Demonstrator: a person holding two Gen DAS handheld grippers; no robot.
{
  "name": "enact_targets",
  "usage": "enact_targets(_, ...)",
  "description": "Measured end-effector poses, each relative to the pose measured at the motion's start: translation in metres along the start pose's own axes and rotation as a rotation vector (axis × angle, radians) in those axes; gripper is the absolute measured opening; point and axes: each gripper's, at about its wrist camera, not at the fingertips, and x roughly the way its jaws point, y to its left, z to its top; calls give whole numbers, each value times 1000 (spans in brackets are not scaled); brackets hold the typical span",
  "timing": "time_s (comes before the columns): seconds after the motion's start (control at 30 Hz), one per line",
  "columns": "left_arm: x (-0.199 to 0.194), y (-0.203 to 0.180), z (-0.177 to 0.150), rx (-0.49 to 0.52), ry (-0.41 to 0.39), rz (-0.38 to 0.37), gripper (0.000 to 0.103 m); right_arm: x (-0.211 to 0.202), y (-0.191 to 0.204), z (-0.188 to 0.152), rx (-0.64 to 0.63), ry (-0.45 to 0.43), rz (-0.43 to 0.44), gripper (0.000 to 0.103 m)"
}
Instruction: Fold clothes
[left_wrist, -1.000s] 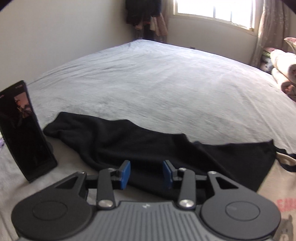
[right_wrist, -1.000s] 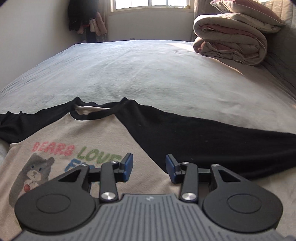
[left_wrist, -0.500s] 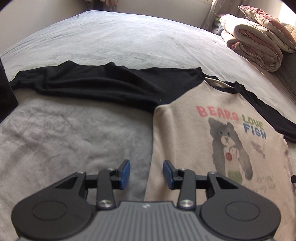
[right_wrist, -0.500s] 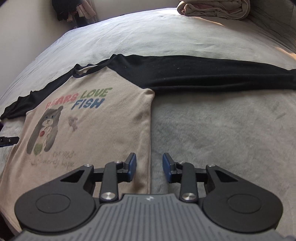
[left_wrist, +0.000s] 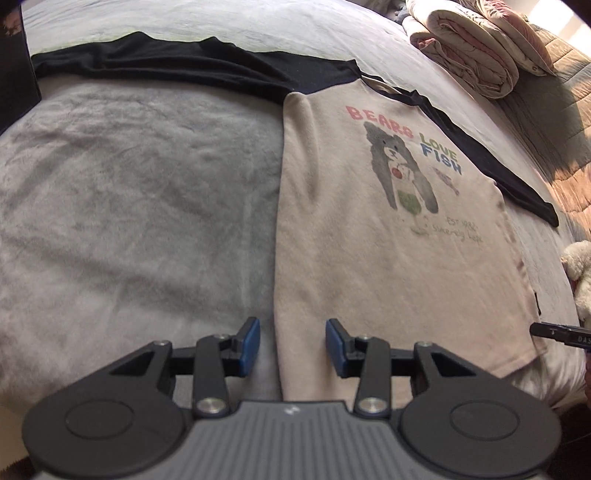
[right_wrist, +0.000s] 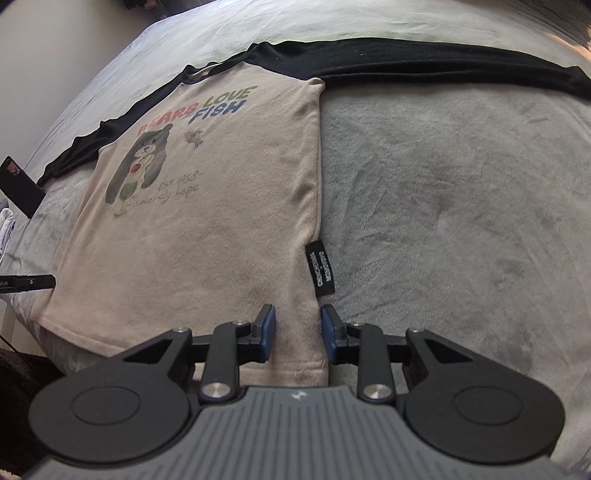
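I see the shirt (right_wrist: 207, 229) flat on the bed (right_wrist: 443, 192), soft and limp. My right claw (right_wrist: 294, 334) is closing astride its hem corner; the left claw (left_wrist: 293, 347) hangs spread astride the opposite corner.

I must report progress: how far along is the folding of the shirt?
Done: the shirt lies flat on the bed, sleeves spread. In hand: each hand-held gripper, left and right, straddles a bottom hem corner; the right is closing. Left: no fold made yet.

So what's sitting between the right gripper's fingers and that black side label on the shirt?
Nothing but the shirt's own beige side edge: in the right wrist view it runs bare from the closing right gripper up to the label.
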Motion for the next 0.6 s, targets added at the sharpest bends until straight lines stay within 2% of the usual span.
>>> enact_targets(0.07, -3, -1, -7, 10, 12, -14, 39, -2, 0, -5, 10, 8, 6, 26)
enact_targets(0.1, -4, -2, -8, 18, 18, -11, 36, -1, 0, -7, 17, 13, 8, 22)
enact_targets(0.13, -5, -3, -10, 27, 23, -9, 29, -1, 0, -8, 22, 17, 9, 19)
enact_targets(0.17, -6, -4, -11, 32, 31, -6, 10, -2, 1, -9, 22, 18, 7, 12)
enact_targets(0.2, -8, -3, -11, 27, 38, -7, 5, -3, 2, -9, 17, 16, 7, 10)
enact_targets(0.43, -26, -2, -18, 28, 38, -31, 4, -36, 14, -8, -53, -10, -19, 8)
enact_targets(0.6, -12, -3, -20, 47, 65, -4, 5, -20, 17, -11, -77, 47, -69, 7)
